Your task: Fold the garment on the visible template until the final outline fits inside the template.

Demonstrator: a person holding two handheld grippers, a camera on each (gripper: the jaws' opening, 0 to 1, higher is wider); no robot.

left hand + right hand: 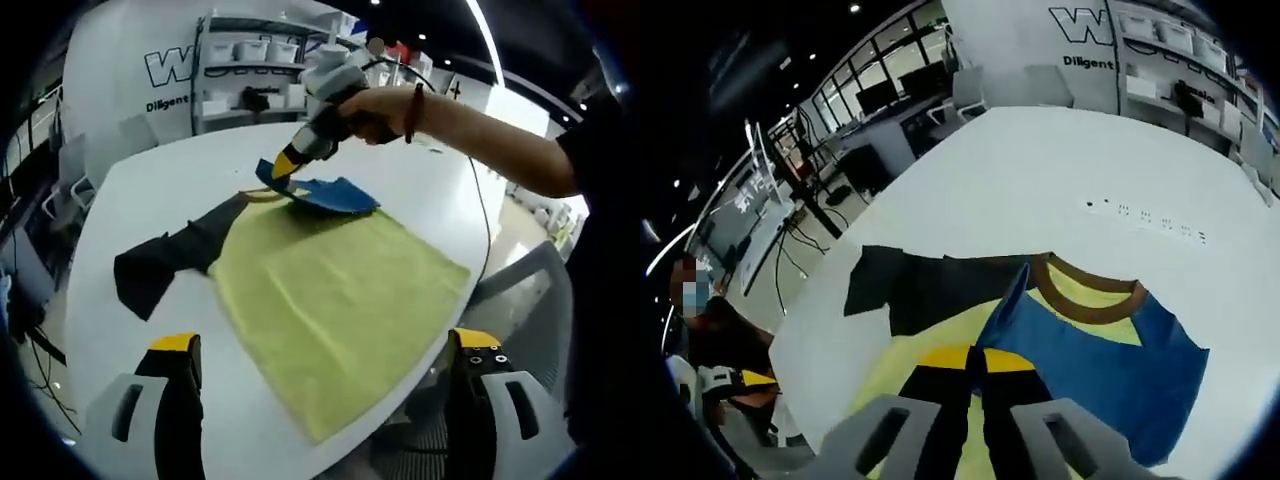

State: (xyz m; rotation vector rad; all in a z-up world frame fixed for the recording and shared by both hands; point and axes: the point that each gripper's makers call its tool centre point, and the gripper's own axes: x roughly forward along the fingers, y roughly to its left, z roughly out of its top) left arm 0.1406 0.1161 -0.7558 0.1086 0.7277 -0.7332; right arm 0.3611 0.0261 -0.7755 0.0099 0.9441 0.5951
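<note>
On the white wall at 12 o'clock in the left gripper view, big letters began with a "W" point(165, 66), and smaller writing under it began "Diligent" point(168, 104). The rest could not be read. The same words sat at 1 o'clock in the right gripper view. White shelves point(250, 75) beside the writing held white boxes.

The tabletop point(150, 190) was white, smooth and round at its edge. A white power strip point(1145, 221) lay on it, well apart from the cloth.

The garment point(330, 290) lay flat on the tabletop. It was a soft shirt. Its big body was yellow-green and looked a bit fuzzy. One dark sleeve point(160, 262) stuck out toward 9 o'clock. A blue part point(330, 195) was folded over at the far end, toward 12 o'clock. In the right gripper view the blue part showed at 5 o'clock, with a brown ribbed collar point(1085, 300) curved around the neck hole.

The right gripper point(285, 165) was held by a person's hand point(375, 105) with a dark band on the wrist. Its black jaws with yellow tips were clenched on the edge of the blue part and held it a little above the tabletop. In the right gripper view the jaws were pressed together.

The left gripper point(325, 345) hung above the near edge of the garment. Its jaws stood wide apart and touched nothing.
</note>
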